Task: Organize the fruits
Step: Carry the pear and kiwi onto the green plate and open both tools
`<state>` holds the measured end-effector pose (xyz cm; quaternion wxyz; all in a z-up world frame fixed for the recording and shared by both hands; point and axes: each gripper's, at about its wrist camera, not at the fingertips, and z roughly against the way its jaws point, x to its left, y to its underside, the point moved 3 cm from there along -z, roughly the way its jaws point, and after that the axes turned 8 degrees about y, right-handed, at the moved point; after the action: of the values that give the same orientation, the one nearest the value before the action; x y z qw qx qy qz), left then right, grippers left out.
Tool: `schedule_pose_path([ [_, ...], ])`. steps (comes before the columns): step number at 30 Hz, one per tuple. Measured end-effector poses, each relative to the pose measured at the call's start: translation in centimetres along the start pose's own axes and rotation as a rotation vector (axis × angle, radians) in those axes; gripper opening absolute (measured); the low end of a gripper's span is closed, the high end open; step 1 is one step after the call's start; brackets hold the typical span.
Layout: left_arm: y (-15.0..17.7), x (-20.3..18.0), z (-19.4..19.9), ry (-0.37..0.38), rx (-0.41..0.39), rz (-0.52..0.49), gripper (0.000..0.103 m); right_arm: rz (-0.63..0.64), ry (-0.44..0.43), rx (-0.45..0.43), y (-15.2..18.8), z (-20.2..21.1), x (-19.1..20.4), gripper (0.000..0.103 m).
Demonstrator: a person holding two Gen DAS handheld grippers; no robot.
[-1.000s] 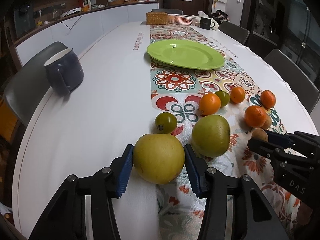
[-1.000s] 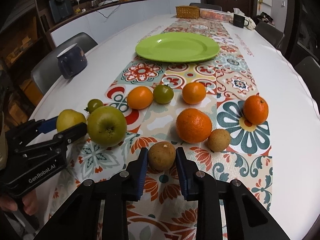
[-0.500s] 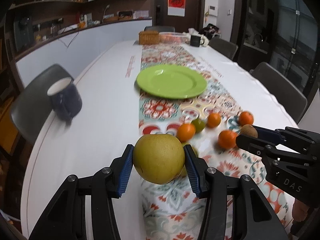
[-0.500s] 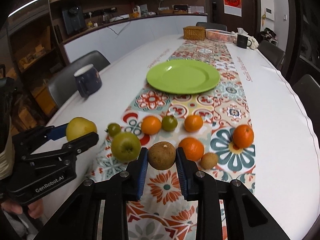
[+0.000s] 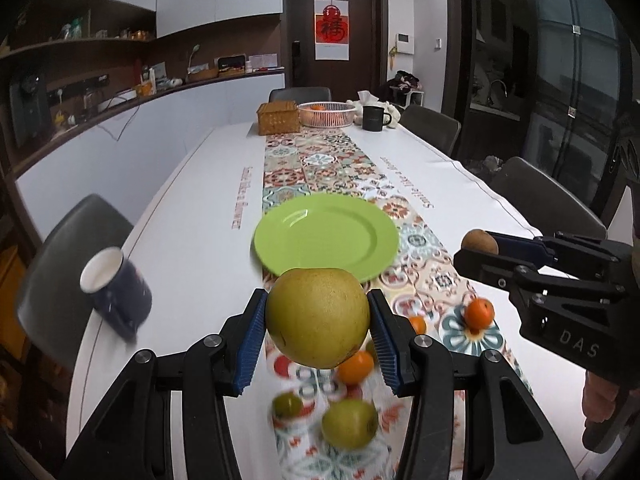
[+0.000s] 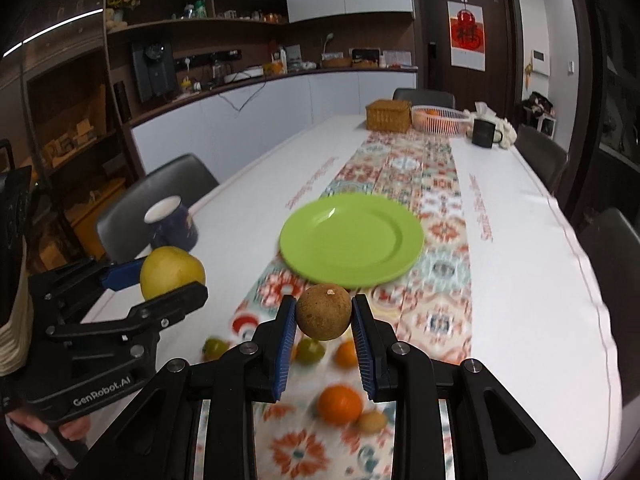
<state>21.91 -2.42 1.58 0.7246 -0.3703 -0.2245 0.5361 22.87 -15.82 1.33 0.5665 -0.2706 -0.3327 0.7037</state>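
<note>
My left gripper (image 5: 318,334) is shut on a large yellow-green pear (image 5: 318,316) and holds it high above the table, short of the green plate (image 5: 326,236). My right gripper (image 6: 323,328) is shut on a small round brown fruit (image 6: 323,311), also lifted, just short of the green plate (image 6: 352,238). The right gripper with the brown fruit (image 5: 479,242) shows at the right of the left wrist view; the left gripper with the pear (image 6: 172,266) shows at the left of the right wrist view. Below lie oranges (image 6: 340,404), a green apple (image 5: 350,424) and small green fruits (image 6: 310,350).
A dark blue mug (image 5: 116,288) stands near the table's left edge. At the far end are a wicker box (image 5: 279,118), a pink basket (image 5: 327,113) and a black mug (image 5: 374,118). Grey chairs (image 5: 546,200) line both sides of the patterned runner (image 5: 320,164).
Both grippers have risen well above the table with their fruit and moved forward toward the green plate. The remaining fruits now lie below and behind the fingertips.
</note>
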Motion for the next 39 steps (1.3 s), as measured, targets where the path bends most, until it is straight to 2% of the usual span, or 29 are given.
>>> schedule_pose_path([
  [5,-2.2,1.0,-2.4,0.009,0.013,-0.007,0.049,0.004,-0.016,0.012,-2.9,-2.4,-0.6,0.029],
  [12,-4.4,2.8,-7.1,0.037,0.066,0.013,0.049,0.022,-0.016,0.057,-5.0,-7.0,-1.0,0.029],
  [19,-4.3,4.6,-12.4,0.052,0.156,0.044,0.049,-0.020,-0.051,0.157,-4.7,-12.6,-1.8,0.029],
  [26,-3.3,5.2,-16.2,0.055,0.231,0.029,0.049,-0.021,-0.049,0.219,-3.8,-16.4,-2.2,0.029],
  [34,-2.8,5.7,-17.9,0.039,0.270,0.046,0.050,-0.018,-0.053,0.261,-3.2,-18.6,-2.4,0.030],
  [36,-3.0,5.8,-17.6,0.030,0.253,0.037,0.059,-0.017,-0.045,0.260,-3.2,-18.5,-2.4,0.033],
  [37,-3.1,5.8,-17.4,0.021,0.243,0.033,0.062,-0.018,-0.039,0.253,-3.2,-18.4,-2.5,0.039],
  [39,-3.2,5.7,-16.5,0.005,0.225,0.025,0.065,-0.018,-0.020,0.233,-3.2,-17.8,-2.8,0.040],
])
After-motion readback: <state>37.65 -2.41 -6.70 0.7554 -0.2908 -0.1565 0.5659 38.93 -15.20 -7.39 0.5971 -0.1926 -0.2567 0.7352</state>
